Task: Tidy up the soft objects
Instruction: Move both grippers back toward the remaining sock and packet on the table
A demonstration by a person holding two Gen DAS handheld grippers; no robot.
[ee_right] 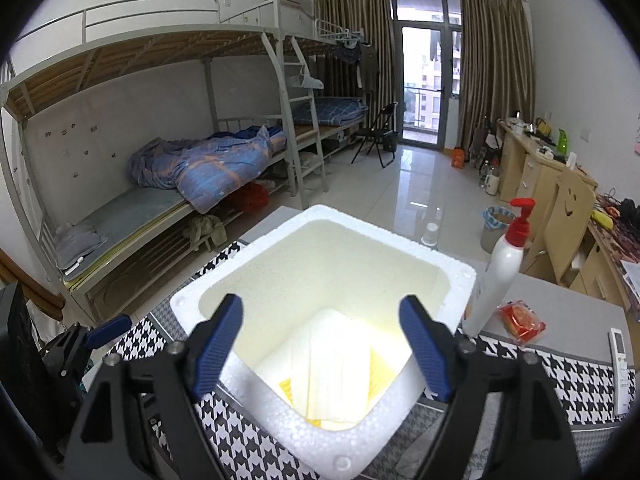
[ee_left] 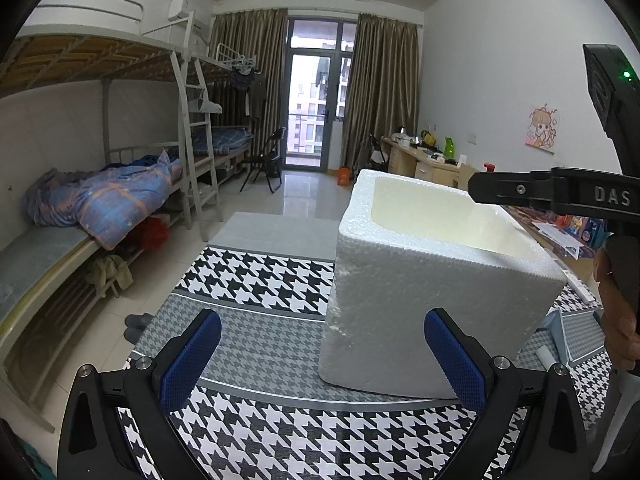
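Note:
A white foam box (ee_left: 432, 296) stands on the houndstooth tablecloth (ee_left: 256, 280). In the right wrist view the box (ee_right: 404, 396) is open at the top, and a white and yellow folded soft cloth (ee_right: 336, 372) lies on its floor. My right gripper (ee_right: 324, 350) is open and empty, held above the box opening; it also shows in the left wrist view (ee_left: 500, 192) over the box. My left gripper (ee_left: 322, 356) is open and empty, low over the tablecloth just left of the box.
A white pump bottle with a red top (ee_right: 500, 268), a red packet (ee_right: 522, 322) and a white remote (ee_right: 622, 364) lie right of the box. A bunk bed (ee_right: 168, 184) stands at the left, desks (ee_right: 536, 172) at the right.

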